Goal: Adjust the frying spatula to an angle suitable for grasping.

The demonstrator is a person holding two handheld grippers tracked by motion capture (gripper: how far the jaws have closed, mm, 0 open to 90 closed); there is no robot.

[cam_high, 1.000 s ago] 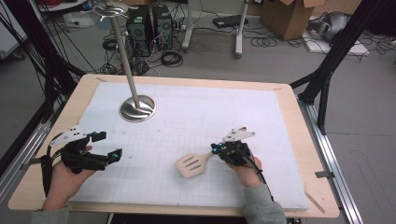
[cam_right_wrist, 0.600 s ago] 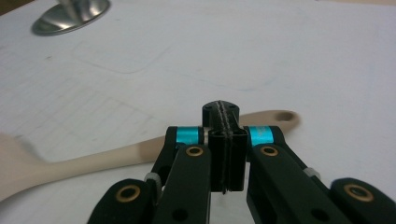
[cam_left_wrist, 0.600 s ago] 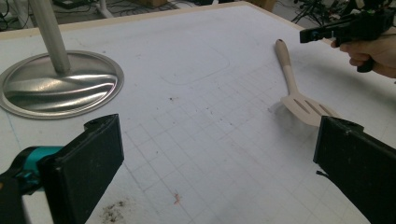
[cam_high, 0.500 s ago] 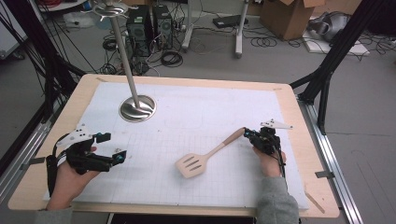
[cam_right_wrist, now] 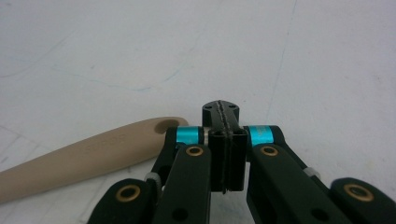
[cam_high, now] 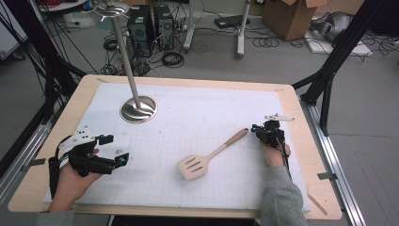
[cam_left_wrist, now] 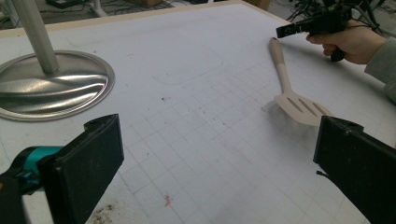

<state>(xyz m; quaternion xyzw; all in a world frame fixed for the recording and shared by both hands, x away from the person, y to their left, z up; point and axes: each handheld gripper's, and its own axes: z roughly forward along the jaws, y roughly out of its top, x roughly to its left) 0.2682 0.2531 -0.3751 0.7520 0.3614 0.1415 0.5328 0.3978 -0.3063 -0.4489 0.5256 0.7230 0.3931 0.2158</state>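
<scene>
Your right gripper [cam_high: 258, 128] sits mid-right of the high view, jaws clenched together on nothing, tips just beside the end of the spatula [cam_high: 205, 157] handle. The spatula lies flat on the white mat [cam_high: 226, 108] (centre, blade toward the bottom). Your left gripper [cam_high: 123, 158], lower left, is spread wide, empty.

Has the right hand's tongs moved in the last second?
Yes. The right tongs moved rightward, away from the stand base, off the spatula.
</scene>
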